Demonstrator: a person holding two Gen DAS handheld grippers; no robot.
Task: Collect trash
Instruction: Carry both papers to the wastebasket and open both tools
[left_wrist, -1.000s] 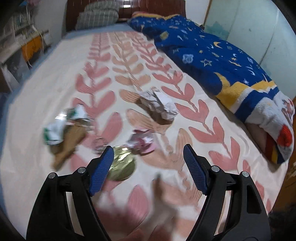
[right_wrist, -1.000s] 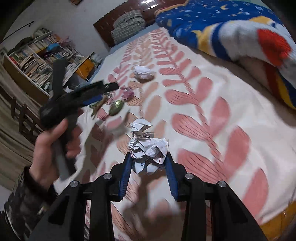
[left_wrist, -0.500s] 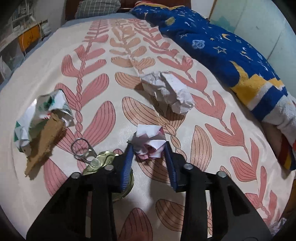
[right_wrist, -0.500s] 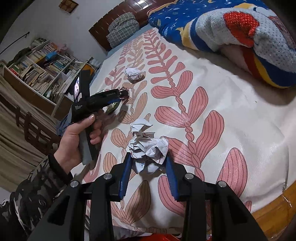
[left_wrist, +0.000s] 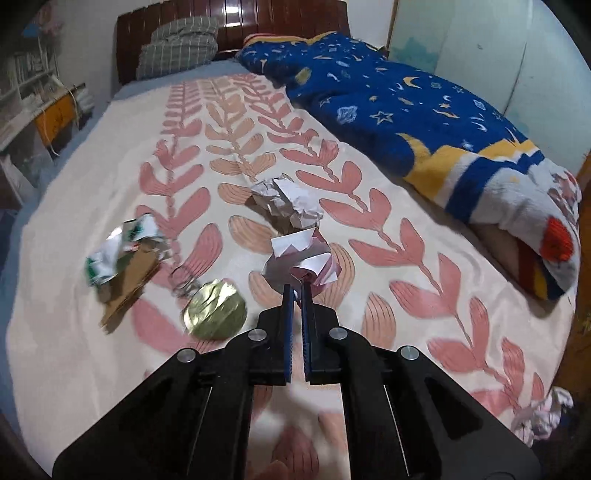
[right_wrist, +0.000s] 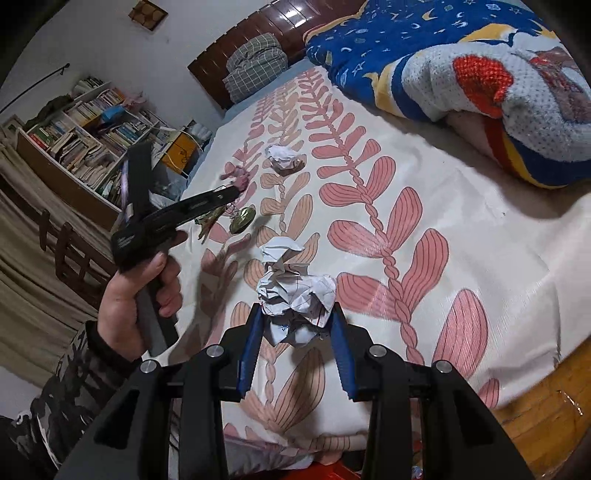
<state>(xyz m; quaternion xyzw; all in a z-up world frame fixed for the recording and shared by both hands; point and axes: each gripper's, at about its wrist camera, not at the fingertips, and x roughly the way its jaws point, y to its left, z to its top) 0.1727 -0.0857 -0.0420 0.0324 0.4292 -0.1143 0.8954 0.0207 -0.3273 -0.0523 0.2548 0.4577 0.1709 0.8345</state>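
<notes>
Left tool (left_wrist: 296, 286) has just closed, pinching pink paper wad (left_wrist: 301, 260) mid-frame; right tool (right_wrist: 298, 317) clamps white paper ball (right_wrist: 295, 295) at lower centre.

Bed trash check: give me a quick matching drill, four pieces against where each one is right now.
Things:
1. pink-and-white paper wad
2. lined white paper ball
3. gold can lid
4. green-and-white wrapper

Places:
A. on the brown cardboard scrap
B. in the right gripper
C. flat on the bedsheet, ring pull beside it
D. pinched by the left gripper

Pairs: 1-D, 2-B, 3-C, 4-A
</notes>
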